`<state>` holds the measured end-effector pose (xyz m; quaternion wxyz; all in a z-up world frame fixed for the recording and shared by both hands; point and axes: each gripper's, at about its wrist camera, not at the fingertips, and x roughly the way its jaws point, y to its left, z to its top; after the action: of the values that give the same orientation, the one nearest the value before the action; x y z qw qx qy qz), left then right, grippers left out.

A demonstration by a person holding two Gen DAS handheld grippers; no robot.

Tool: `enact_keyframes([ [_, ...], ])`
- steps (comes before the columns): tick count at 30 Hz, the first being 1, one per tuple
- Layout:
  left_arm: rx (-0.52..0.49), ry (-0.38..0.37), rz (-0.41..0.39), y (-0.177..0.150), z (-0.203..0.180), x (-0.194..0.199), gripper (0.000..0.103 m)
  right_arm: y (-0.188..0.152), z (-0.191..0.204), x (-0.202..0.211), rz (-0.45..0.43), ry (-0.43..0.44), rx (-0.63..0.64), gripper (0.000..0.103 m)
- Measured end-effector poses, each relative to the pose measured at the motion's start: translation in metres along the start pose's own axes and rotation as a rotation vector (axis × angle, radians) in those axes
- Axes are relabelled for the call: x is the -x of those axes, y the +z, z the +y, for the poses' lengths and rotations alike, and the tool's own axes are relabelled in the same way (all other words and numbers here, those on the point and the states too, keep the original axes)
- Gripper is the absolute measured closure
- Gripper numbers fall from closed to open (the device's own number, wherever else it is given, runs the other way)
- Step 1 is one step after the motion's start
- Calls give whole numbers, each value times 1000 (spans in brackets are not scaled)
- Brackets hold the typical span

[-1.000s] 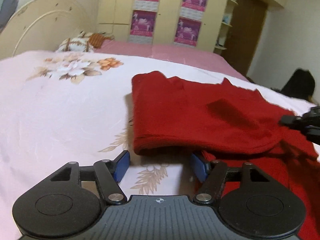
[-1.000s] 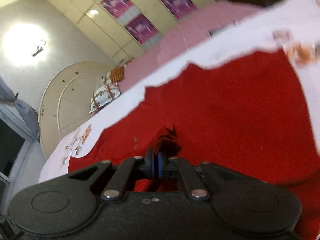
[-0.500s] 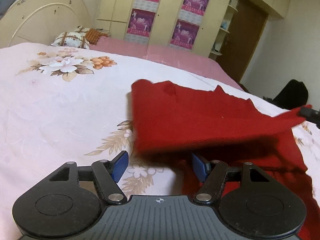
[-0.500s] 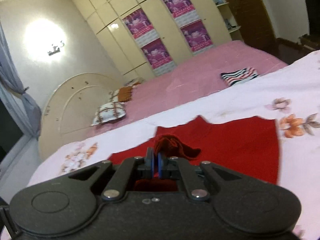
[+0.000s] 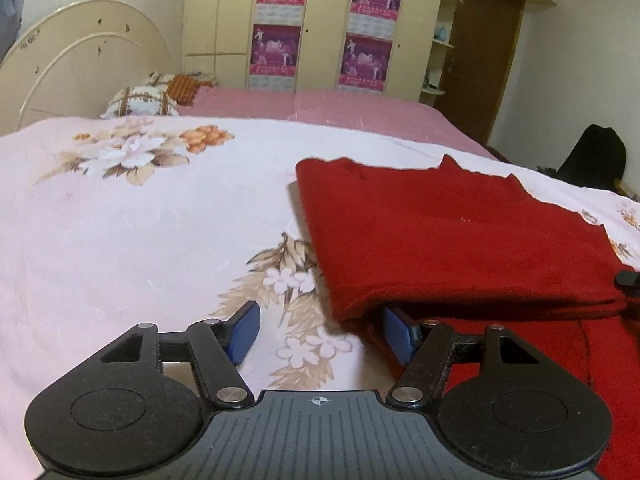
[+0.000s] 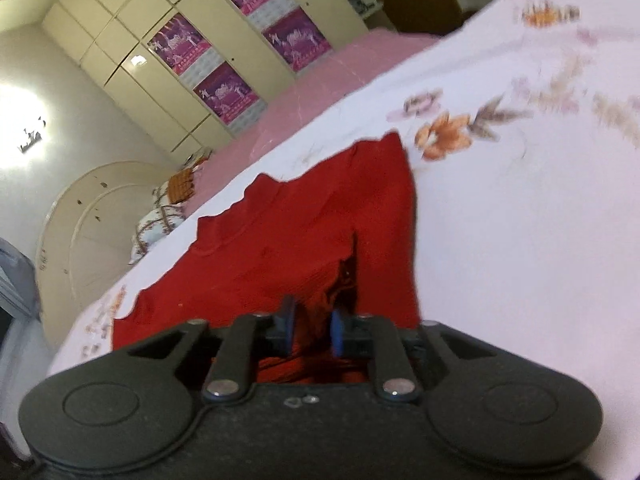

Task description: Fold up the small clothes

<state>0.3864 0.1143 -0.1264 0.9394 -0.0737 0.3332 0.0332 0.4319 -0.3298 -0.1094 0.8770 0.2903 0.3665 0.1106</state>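
Red garment [image 5: 452, 236] folded over on bed [image 5: 140, 216], mid-quilt. Left gripper [image 5: 320, 330] released, jaws apart at garment's near corner. Right gripper [image 6: 312, 330] parted, red fabric between pads, no clamp.

A floral sheet [image 5: 120, 220] is covering the near bed, pale pink with beige leaves and orange blooms. Beyond it a plain pink cover [image 5: 320, 108] is lying flat. Two pillows [image 5: 160, 94] are resting by the cream headboard [image 5: 80, 68], one checked, one orange. Four purple posters [image 5: 364, 28] are hanging on the wardrobe [image 5: 320, 20] doors. A brown door [image 5: 484, 60] is standing at the right, with corner shelves [image 5: 440, 40] beside it. A black bag [image 5: 592, 160] is sitting by the wall. A wall lamp [image 6: 28, 128] is glaring brightly.
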Motion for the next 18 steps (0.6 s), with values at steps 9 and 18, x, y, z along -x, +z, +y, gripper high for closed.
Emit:
enact_keyframes([
  [9, -32, 14, 29, 4, -3, -6, 36, 8, 9, 34, -104, -11, 119, 99],
  [18, -60, 5, 48, 6, -2, -4, 36, -10, -14, 22, -42, -60, 80, 96],
])
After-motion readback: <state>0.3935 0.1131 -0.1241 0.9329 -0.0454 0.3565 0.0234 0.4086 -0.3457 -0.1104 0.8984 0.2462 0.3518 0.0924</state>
